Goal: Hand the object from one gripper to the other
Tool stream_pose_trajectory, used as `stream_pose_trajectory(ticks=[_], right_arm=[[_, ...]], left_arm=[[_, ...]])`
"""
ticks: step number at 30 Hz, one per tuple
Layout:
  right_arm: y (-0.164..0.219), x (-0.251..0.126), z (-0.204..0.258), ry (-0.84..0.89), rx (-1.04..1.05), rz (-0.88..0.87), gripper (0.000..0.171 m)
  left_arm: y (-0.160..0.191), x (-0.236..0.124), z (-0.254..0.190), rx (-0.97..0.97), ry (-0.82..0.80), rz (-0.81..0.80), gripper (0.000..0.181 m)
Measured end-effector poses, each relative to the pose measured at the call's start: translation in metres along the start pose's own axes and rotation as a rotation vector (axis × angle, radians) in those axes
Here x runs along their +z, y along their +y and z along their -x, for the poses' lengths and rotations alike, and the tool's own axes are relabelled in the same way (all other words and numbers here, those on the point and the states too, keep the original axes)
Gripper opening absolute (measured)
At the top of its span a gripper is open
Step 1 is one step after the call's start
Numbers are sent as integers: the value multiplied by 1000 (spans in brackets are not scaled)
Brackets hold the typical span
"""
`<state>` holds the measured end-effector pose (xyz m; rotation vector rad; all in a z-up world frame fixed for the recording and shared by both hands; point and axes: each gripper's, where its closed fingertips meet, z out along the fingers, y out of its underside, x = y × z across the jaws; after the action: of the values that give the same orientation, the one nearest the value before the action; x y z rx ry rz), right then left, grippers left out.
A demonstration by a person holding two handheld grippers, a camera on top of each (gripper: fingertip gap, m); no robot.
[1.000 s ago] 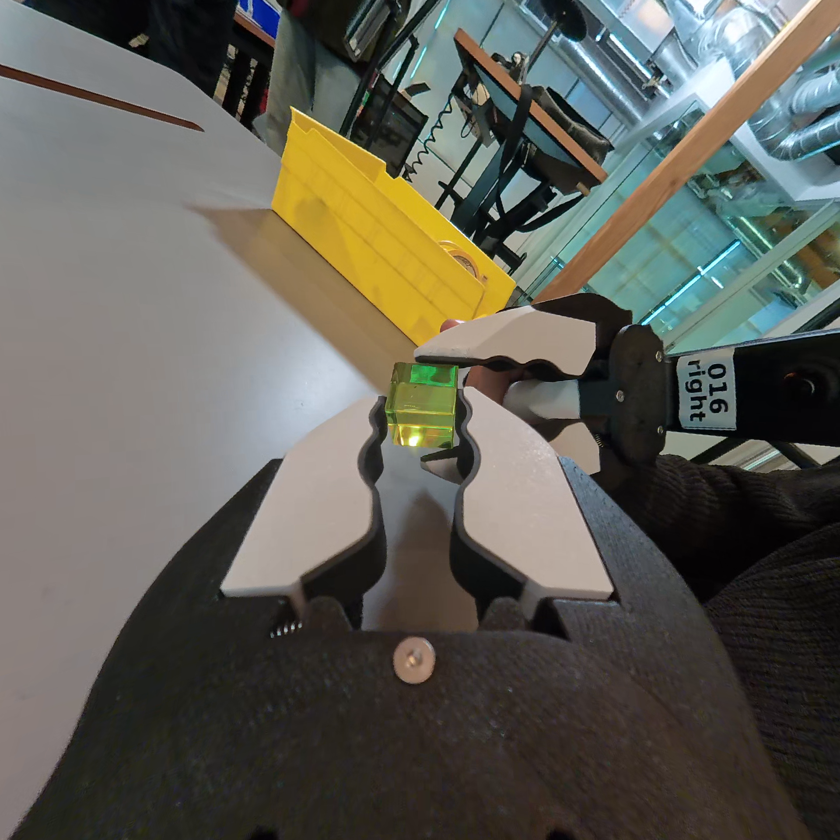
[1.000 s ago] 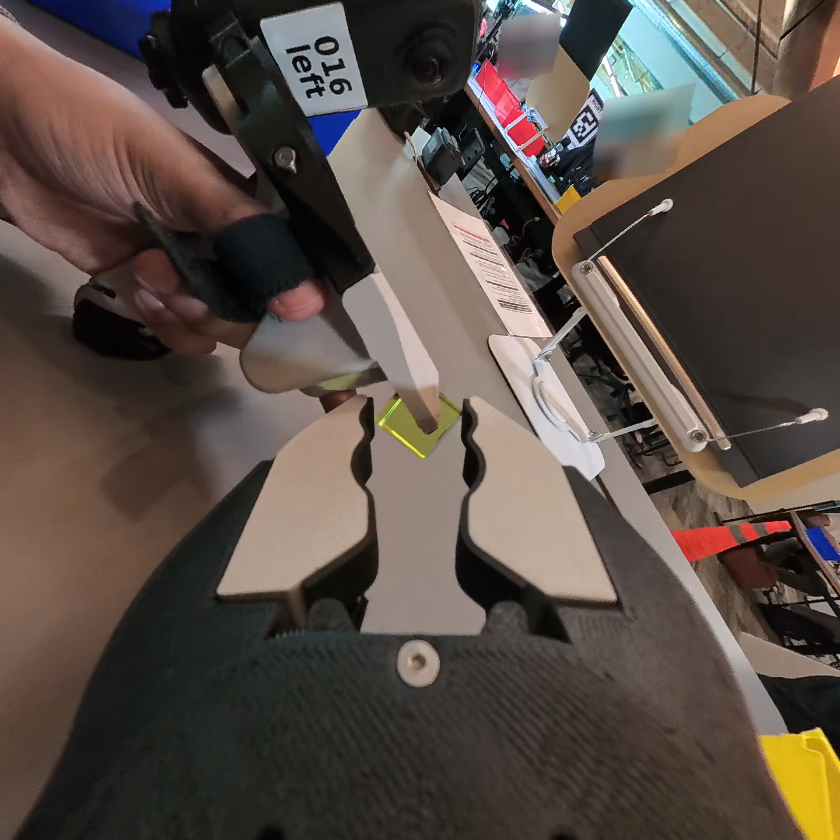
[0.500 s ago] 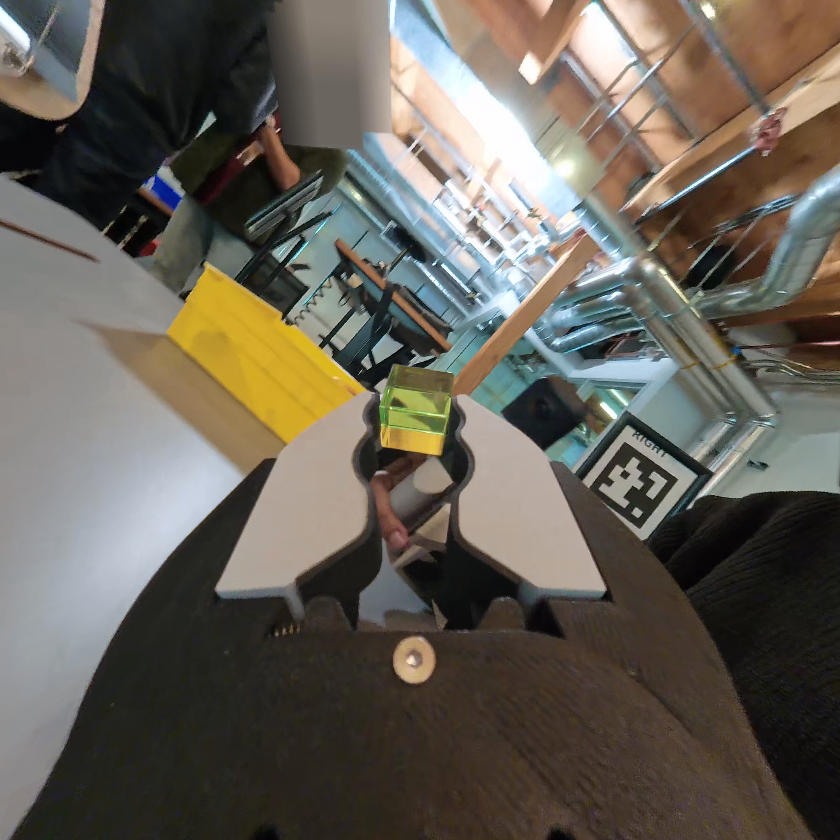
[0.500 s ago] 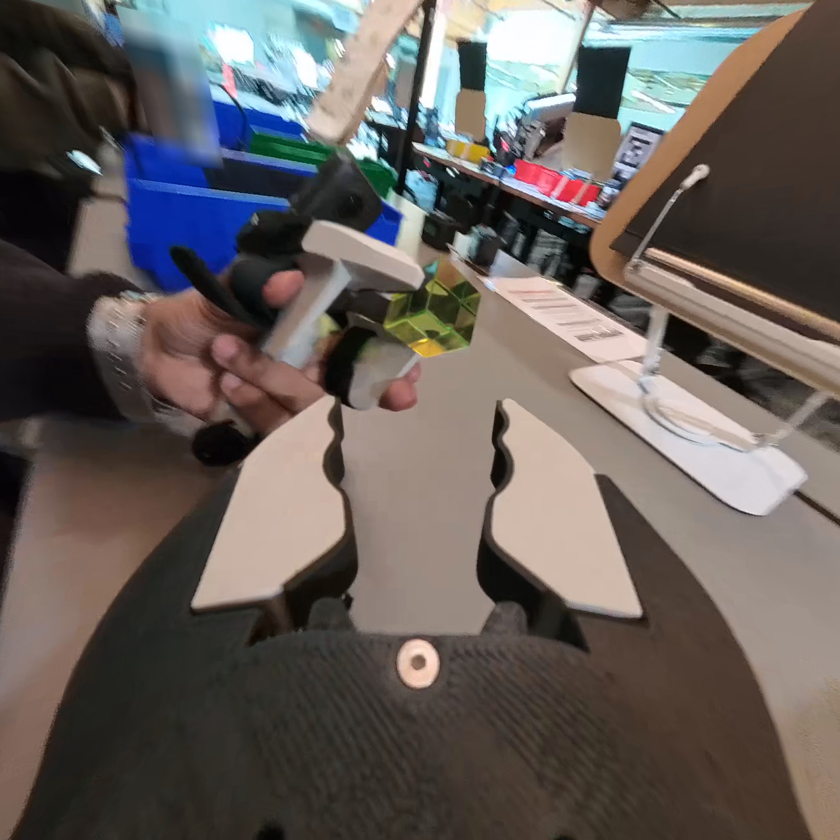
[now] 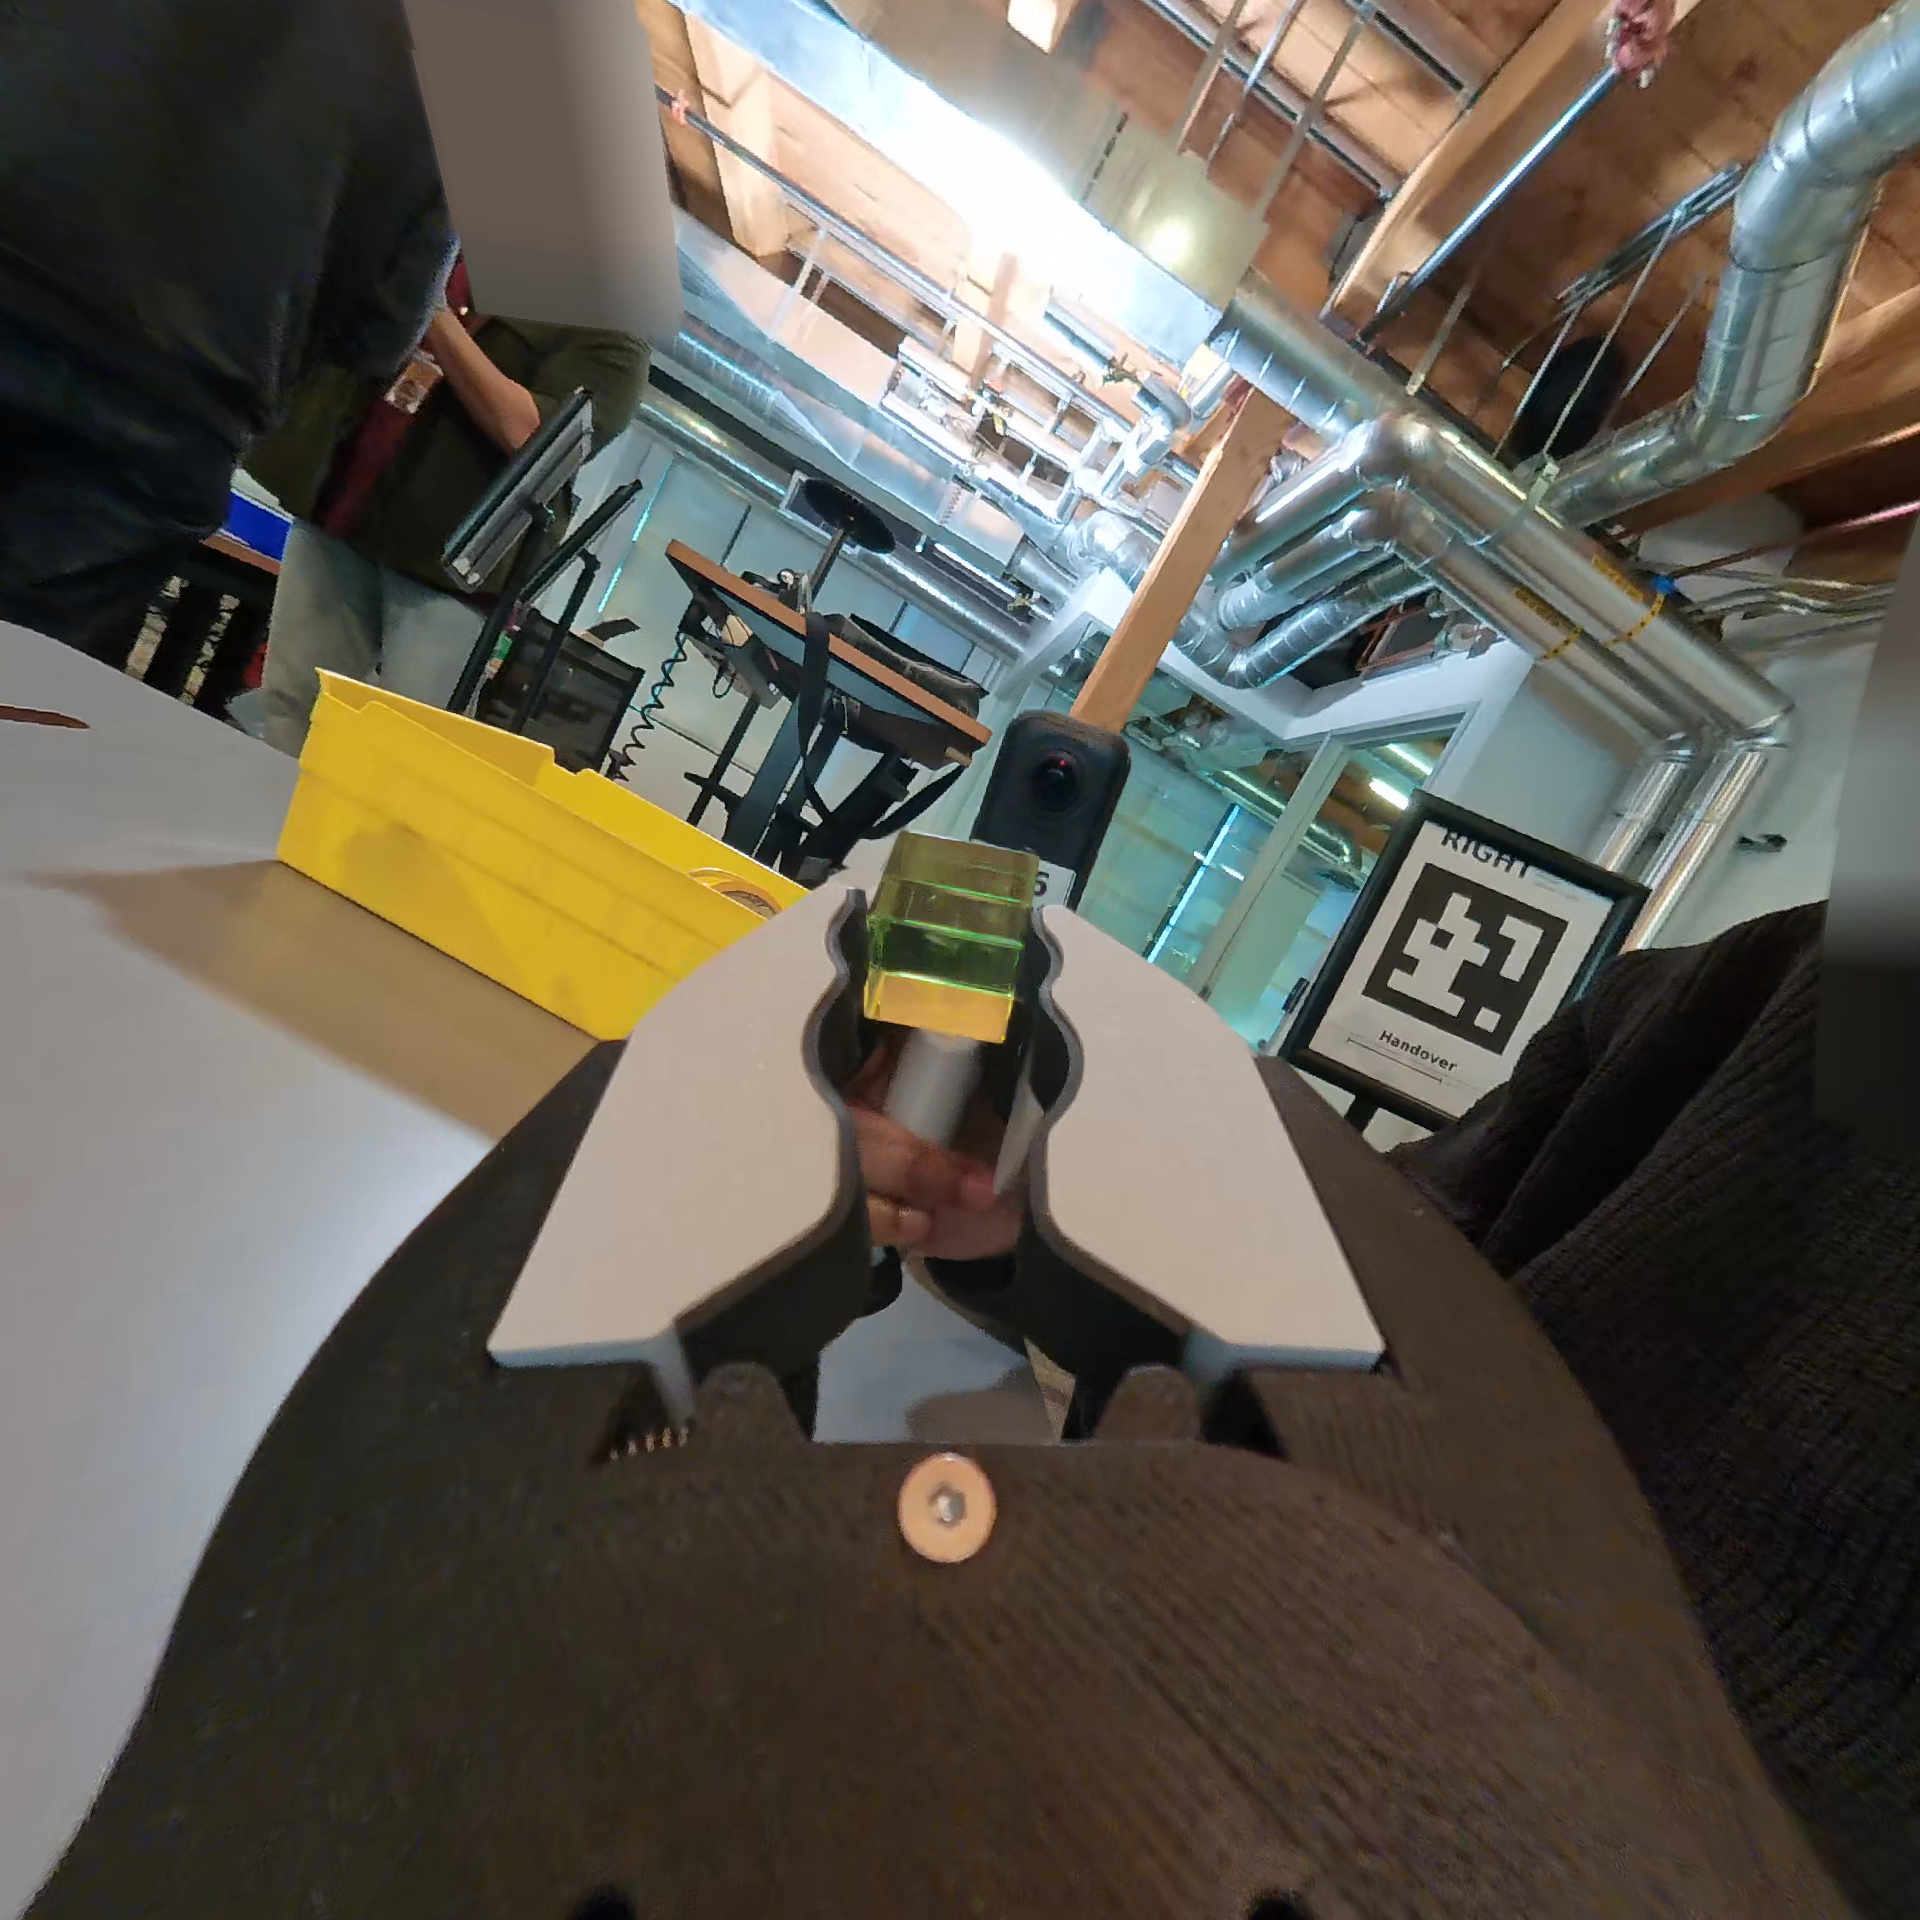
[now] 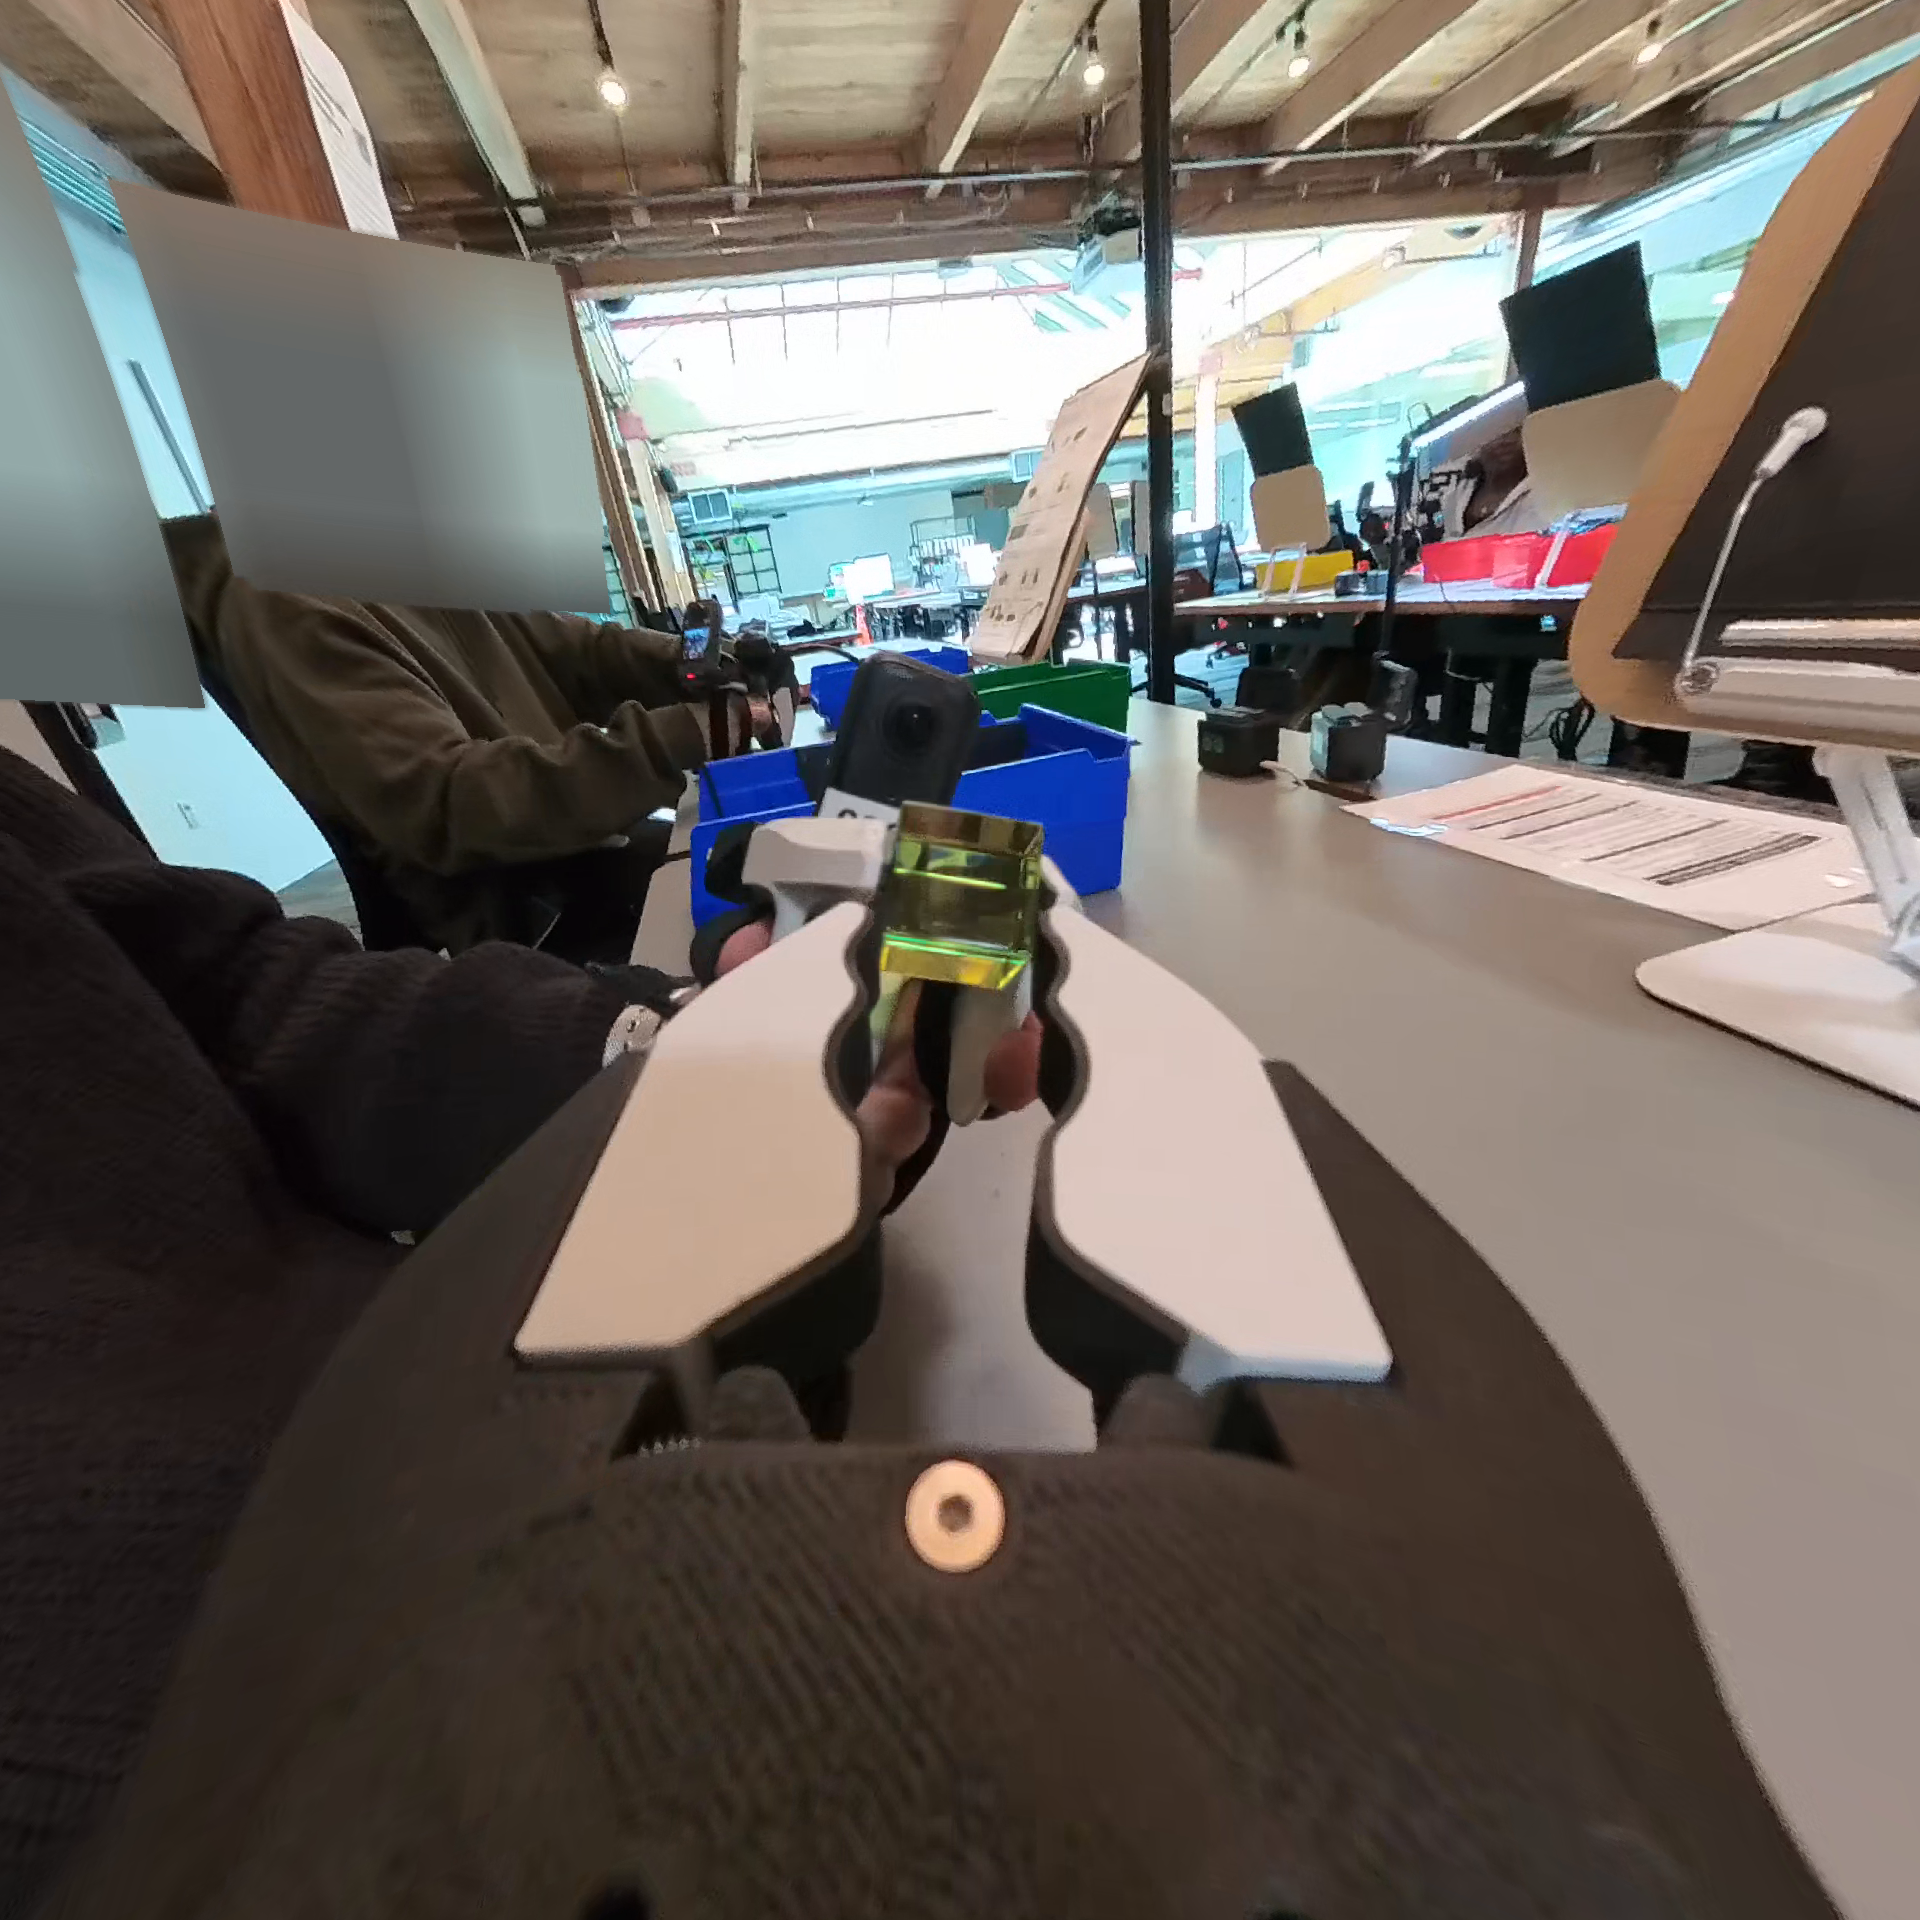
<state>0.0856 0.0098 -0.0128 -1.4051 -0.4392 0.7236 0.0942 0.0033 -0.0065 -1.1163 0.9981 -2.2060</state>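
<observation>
A clear yellow-green cube (image 5: 951, 940) sits between the fingertips of my left gripper (image 5: 948, 935), which is shut on it and holds it in the air above the grey table (image 5: 156, 1091). My right gripper (image 6: 956, 925) faces it from the other side. Its pads press on the same cube (image 6: 961, 899), so both grippers grip it at once. In the right wrist view the left gripper's fingers (image 6: 810, 868) show behind and under the cube. In the left wrist view a right finger (image 5: 930, 1081) shows below the cube.
A yellow bin (image 5: 499, 862) stands on the table beyond the left gripper. A framed marker sign (image 5: 1455, 956) stands to the right. Blue bins (image 6: 1049, 800), a printed sheet (image 6: 1590, 831) and a white stand base (image 6: 1787, 987) are on the table. A seated person (image 6: 447, 727) is on the left. My two grippers' fingertips are within a few centimetres of each other.
Both grippers rose off the table and turned to face each other. My right gripper opened wide, then closed on the cube. The left gripper kept its grip throughout.
</observation>
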Motion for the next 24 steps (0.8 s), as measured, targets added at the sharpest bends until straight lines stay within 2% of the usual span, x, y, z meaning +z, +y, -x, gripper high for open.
stream_pose_trajectory(ticks=[9,13,19,21,24], right_arm=[[-5,-3,-3,7,22,-14,27],[-4,-12,-24,137,-2,21,27],[15,-20,-51,369,-224,240,27],[26,-20,-55,421,-350,353,28],[45,-16,-55,451,-561,519,27]], left_arm=[[-1,0,1,-44,-2,-2,30],[0,-4,24,-82,-130,10,57],[8,-14,55,-108,-310,72,69],[12,-15,58,-89,-338,109,65],[22,-17,64,-98,-377,169,49]])
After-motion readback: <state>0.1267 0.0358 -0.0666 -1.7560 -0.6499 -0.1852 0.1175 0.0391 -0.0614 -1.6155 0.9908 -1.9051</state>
